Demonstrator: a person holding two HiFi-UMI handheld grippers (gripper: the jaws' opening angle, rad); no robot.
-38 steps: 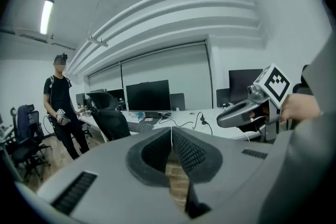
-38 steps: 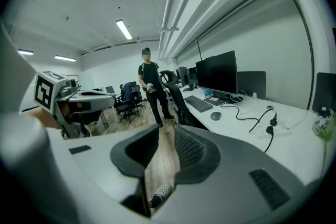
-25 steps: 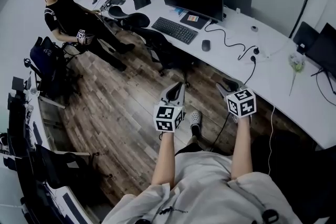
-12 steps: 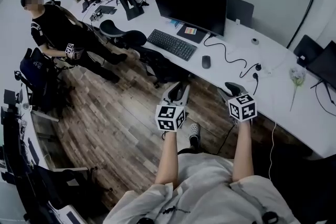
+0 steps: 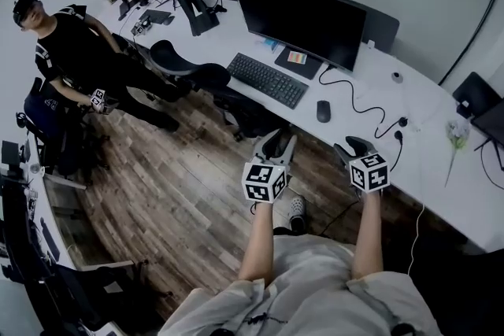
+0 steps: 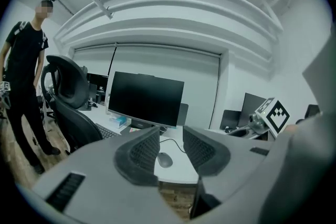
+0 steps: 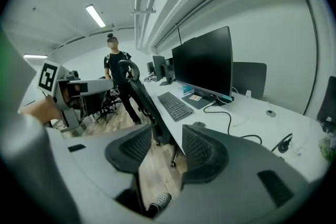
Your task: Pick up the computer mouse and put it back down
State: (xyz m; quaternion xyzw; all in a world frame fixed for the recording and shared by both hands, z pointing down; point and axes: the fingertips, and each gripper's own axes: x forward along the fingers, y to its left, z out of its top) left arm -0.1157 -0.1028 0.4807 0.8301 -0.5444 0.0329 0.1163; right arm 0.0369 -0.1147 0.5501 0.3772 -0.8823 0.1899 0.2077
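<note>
The dark computer mouse (image 5: 323, 111) lies on the white desk (image 5: 429, 138), right of the keyboard (image 5: 268, 79) and in front of the monitor (image 5: 303, 12). Both grippers hover over the wooden floor, short of the desk edge and apart from the mouse. My left gripper (image 5: 276, 140) points at the desk with its jaws opening and empty; in the left gripper view (image 6: 170, 136) the mouse (image 6: 165, 160) shows far off through the gap. My right gripper (image 5: 352, 144) is opening too and holds nothing (image 7: 167, 136); the mouse (image 7: 199, 124) peeks above its right pad.
A black office chair (image 5: 193, 63) stands at the desk to the left of the keyboard, another chair (image 5: 244, 116) closer to me. A person in black (image 5: 67, 51) stands on the wooden floor at far left. Cables (image 5: 358, 102) trail across the desk right of the mouse.
Both grippers have moved forward toward the desk edge. The left jaws have gone from shut to wide apart. The desk and mouse sit nearer in the head view.
</note>
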